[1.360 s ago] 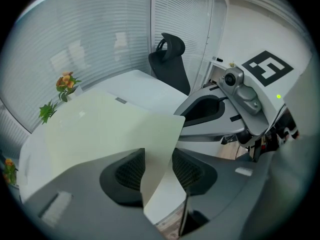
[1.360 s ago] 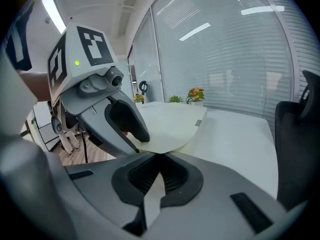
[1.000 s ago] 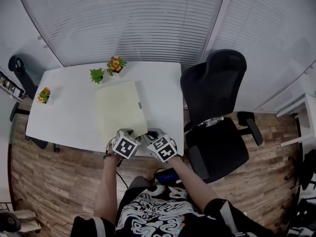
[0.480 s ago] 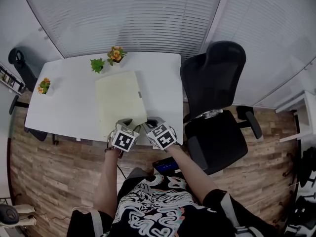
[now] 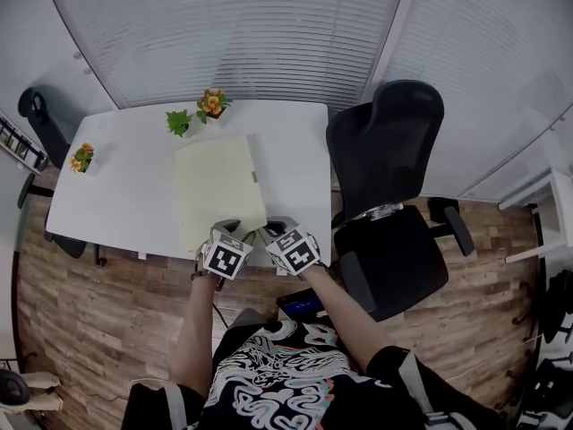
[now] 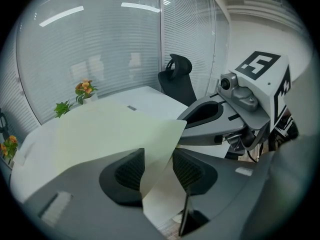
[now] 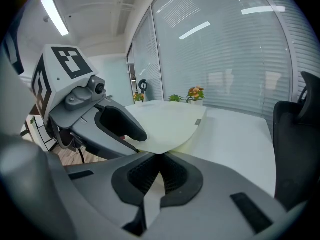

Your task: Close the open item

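A pale yellow-green folder (image 5: 219, 186) lies on the white table (image 5: 116, 204), and its top cover (image 6: 100, 129) is lifted at the near edge. My left gripper (image 5: 231, 231) is at that edge. In the left gripper view its jaws (image 6: 157, 171) stand apart, with the cover's corner between them and not pinched. My right gripper (image 5: 267, 231) is beside it on the right. There the pads (image 7: 159, 176) are closed on the thin cover (image 7: 165, 124). Each gripper shows in the other's view: the right one (image 6: 235, 114) and the left one (image 7: 95, 119).
Two small potted plants (image 5: 212, 104) (image 5: 177, 121) stand at the table's far edge and a third (image 5: 82, 158) at its left end. A black office chair (image 5: 385, 168) is close to the table's right side. Blinds cover the window behind.
The left gripper has tilted slightly. Both grippers remain at the folder's near edge with the cover still raised.
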Available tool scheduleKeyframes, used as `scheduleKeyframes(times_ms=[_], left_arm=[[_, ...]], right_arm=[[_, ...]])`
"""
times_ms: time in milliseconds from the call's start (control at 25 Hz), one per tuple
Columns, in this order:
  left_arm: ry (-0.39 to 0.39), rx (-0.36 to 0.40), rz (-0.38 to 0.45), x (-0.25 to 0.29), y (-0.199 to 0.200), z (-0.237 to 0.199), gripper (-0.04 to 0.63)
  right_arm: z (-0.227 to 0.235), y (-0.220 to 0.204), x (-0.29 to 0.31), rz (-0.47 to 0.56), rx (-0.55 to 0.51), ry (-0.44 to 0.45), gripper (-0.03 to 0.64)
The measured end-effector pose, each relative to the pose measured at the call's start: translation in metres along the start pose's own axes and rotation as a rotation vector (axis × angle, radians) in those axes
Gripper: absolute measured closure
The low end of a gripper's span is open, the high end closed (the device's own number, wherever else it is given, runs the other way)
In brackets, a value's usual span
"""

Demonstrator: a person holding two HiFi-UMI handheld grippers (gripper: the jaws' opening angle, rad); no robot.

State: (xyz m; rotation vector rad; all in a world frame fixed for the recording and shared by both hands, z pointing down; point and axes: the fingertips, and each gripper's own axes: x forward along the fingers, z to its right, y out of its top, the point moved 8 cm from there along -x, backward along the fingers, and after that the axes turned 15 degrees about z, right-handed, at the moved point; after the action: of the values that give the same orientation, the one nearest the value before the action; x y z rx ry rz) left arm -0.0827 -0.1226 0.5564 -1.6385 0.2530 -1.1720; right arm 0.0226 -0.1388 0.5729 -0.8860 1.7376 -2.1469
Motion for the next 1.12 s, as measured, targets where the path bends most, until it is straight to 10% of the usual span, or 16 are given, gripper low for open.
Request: scheduleKeyframes(times_ms=[1120], left_arm=[[-0.011, -0.001, 0.009, -0.0011, -0.0022, 0.0013, 0.425]], right_arm=[[-0.0022, -0.001, -0.0021, 0.0, -0.015, 0.001, 0.615]])
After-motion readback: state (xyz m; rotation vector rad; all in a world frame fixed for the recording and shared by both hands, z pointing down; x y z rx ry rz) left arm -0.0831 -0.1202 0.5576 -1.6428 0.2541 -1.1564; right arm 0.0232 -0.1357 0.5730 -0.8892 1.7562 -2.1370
